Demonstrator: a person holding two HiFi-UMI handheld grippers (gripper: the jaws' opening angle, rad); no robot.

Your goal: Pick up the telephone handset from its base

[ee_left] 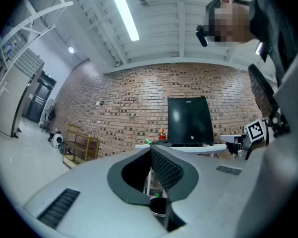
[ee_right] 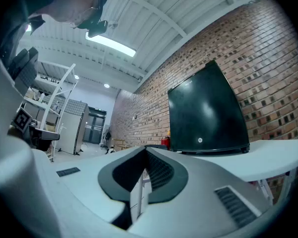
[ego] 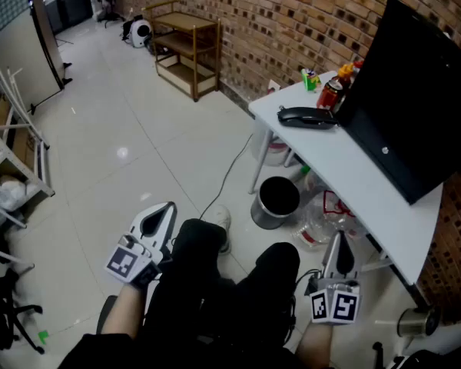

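Standing along the brick wall (ego: 276, 21), the white desk (ego: 346, 167) carries a dark monitor (ego: 415, 98) and, near its far end, the telephone handset (ego: 306, 116) on its base. Left gripper (ego: 165, 211) and right gripper (ego: 339, 241) sit low at the person's lap (ego: 230, 283), far from it, jaws pressed together, empty. One should open before closing across the handset's middle.

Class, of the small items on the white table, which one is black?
The telephone, lying flat near the end of the table; the can beside it is red.
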